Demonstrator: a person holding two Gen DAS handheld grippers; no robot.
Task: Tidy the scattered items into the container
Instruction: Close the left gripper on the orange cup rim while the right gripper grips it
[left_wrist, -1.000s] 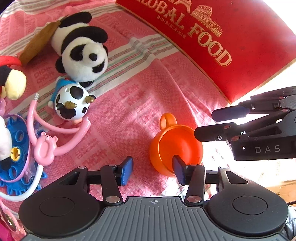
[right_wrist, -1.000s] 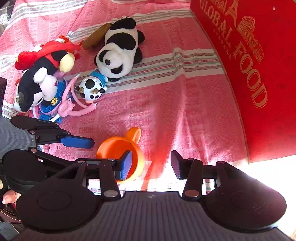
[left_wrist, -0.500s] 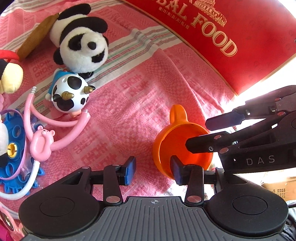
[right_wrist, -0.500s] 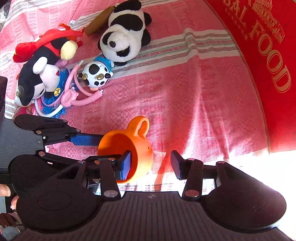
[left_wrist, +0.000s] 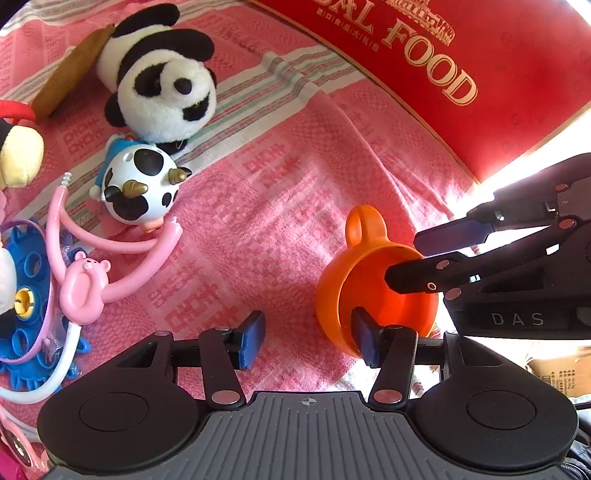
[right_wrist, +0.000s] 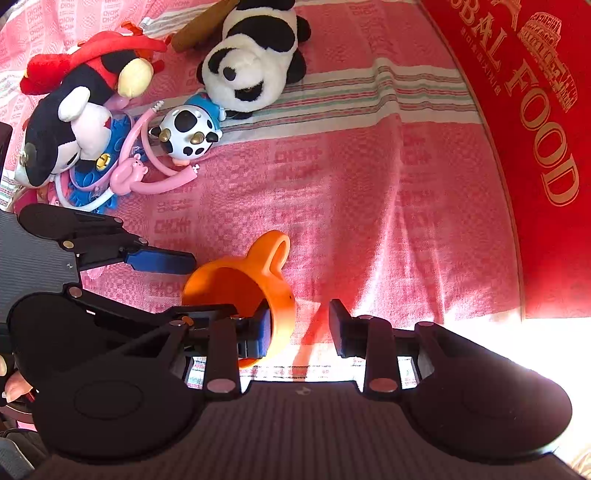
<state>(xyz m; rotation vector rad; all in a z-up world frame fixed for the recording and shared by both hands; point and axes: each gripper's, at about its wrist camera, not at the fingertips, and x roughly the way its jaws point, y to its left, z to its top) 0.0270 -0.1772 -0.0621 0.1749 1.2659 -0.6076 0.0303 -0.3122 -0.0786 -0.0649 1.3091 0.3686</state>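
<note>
An orange cup with a loop handle lies on its side on the pink cloth. My left gripper straddles its near rim: the right pad is inside the mouth and the left pad stands clear. These jaws are closing slightly. My right gripper is closing with the cup wall between its jaws. Its left pad is inside the cup, and the right pad is short of the outer wall. A red box printed GLOBAL FOOD lies at the far right.
A plush panda, a cow-spotted ball toy, a pink long-armed figure, a blue gear plate and a black-and-white plush with a red bow crowd the left. The cloth's edge runs just under the grippers.
The right gripper's jaws have narrowed and its left finger now sits inside the cup. The cup has turned its mouth more toward both grippers. Both views have shifted slightly over it.
</note>
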